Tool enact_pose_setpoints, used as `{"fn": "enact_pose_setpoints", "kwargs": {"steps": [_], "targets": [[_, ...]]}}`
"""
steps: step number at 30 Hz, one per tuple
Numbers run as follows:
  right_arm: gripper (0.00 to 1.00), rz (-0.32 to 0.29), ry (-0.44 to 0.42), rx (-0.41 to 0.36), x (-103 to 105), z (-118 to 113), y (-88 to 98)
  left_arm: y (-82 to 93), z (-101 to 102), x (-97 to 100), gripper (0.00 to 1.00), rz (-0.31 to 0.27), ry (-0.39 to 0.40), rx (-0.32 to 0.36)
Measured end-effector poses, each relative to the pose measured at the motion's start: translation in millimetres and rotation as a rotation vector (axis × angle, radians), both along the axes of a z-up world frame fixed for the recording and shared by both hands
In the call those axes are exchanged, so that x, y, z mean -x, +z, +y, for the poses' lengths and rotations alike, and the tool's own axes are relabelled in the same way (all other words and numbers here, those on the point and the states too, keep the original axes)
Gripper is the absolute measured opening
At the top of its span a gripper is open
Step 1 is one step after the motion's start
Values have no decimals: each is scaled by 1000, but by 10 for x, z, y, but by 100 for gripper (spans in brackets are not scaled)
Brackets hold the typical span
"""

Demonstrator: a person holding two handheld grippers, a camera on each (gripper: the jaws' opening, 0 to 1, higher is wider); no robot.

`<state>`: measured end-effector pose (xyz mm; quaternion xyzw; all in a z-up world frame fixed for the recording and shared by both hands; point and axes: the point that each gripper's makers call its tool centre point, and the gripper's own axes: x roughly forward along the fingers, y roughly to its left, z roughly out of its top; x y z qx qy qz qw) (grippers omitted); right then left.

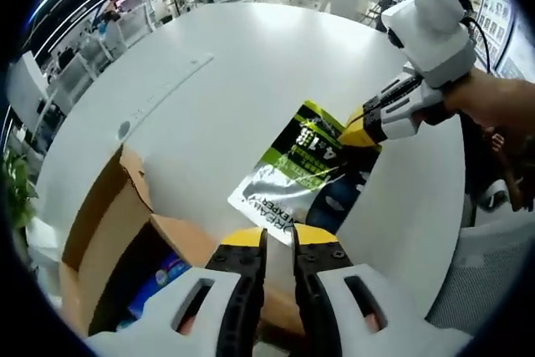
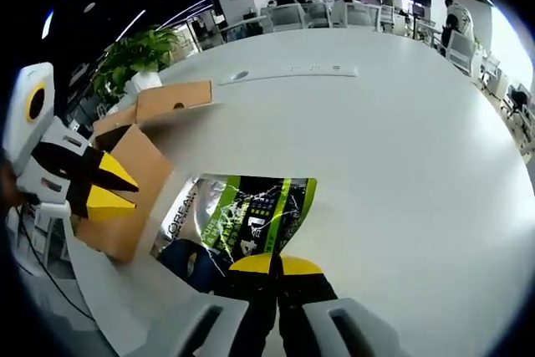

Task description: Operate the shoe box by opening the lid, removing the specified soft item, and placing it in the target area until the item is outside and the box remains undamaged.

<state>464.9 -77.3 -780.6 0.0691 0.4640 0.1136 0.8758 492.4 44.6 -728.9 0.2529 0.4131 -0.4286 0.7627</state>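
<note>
A green, black and silver soft pouch (image 1: pixel 305 175) lies flat on the white table (image 1: pixel 217 89), outside the box. My right gripper (image 1: pixel 358 133) comes in from the right and is shut on the pouch's far edge; in the right gripper view its yellow tips (image 2: pixel 276 265) pinch the pouch (image 2: pixel 242 215) at its near edge. The brown cardboard shoe box (image 1: pixel 113 236) stands open at the table's edge, with blue items inside. My left gripper (image 1: pixel 280 240) hovers between box and pouch, jaws a narrow gap apart and holding nothing; it shows again as the left gripper (image 2: pixel 107 186) beside the box (image 2: pixel 134 165).
A person's hand (image 1: pixel 493 106) holds the right gripper. A long white strip (image 2: pixel 288 73) lies across the far table. A potted plant (image 2: pixel 138 56), chairs and desks stand beyond the table edge. The box flap (image 2: pixel 171 99) sticks out flat.
</note>
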Motion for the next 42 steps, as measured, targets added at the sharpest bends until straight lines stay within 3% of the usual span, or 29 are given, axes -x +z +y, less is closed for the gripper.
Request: {"fn": "enact_pose_setpoints", "kwargs": {"steps": [14, 26, 42], "targets": [[0, 15, 6, 4, -22, 144, -38, 213, 282, -71, 11, 6, 79, 76], [0, 29, 30, 10, -41, 245, -80, 354, 595, -42, 11, 44, 178, 164], [0, 27, 73, 62, -39, 266, -77, 335, 1391, -63, 12, 19, 314, 160]]}}
